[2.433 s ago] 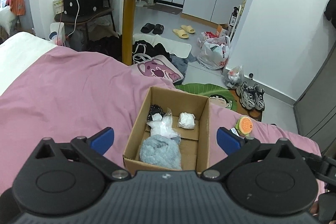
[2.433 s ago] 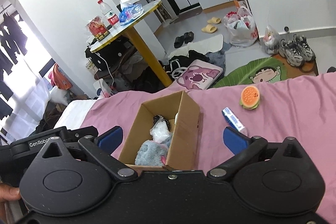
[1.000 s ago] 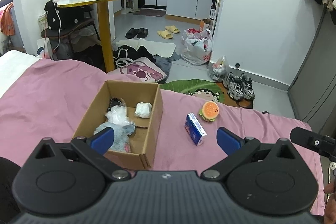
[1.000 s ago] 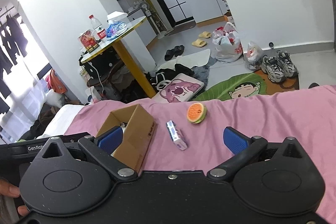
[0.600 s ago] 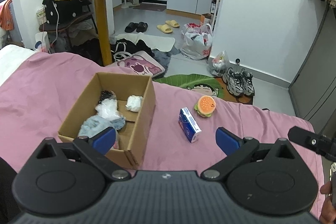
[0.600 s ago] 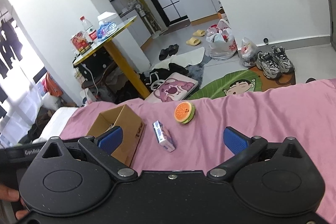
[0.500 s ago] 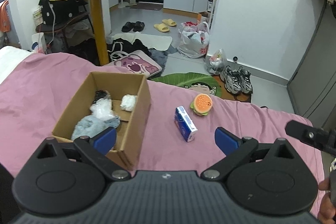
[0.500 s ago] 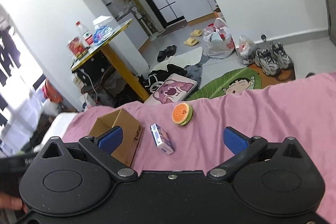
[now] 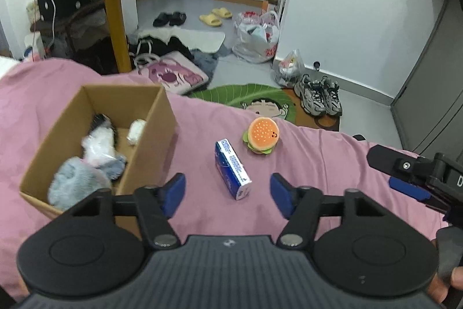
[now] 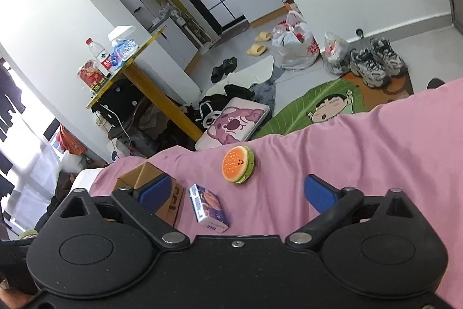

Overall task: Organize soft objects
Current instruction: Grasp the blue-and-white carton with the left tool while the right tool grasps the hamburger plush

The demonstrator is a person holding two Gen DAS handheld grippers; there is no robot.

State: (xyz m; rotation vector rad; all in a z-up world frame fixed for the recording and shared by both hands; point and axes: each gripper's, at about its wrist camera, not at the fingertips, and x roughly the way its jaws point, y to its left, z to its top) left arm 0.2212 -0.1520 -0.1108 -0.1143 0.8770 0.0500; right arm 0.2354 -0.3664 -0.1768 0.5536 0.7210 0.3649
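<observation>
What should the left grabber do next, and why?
Probably ease the left gripper forward around the tissue pack: its jaws are open with the pack just ahead between them, outside the cardboard box.

Burger plush (image 9: 261,135): orange top, tilted on pink blanket.
Tissue pack (image 9: 231,168): blue-white, flat, just beside the burger.
Cardboard box (image 9: 150,132): open, holding grey fluffy item (image 9: 76,181).

Left claw (image 9: 228,193): matte black body with two round discs, silver screws, blue finger pads (image 9: 173,193); right claw (image 10: 235,194) identical.
</observation>
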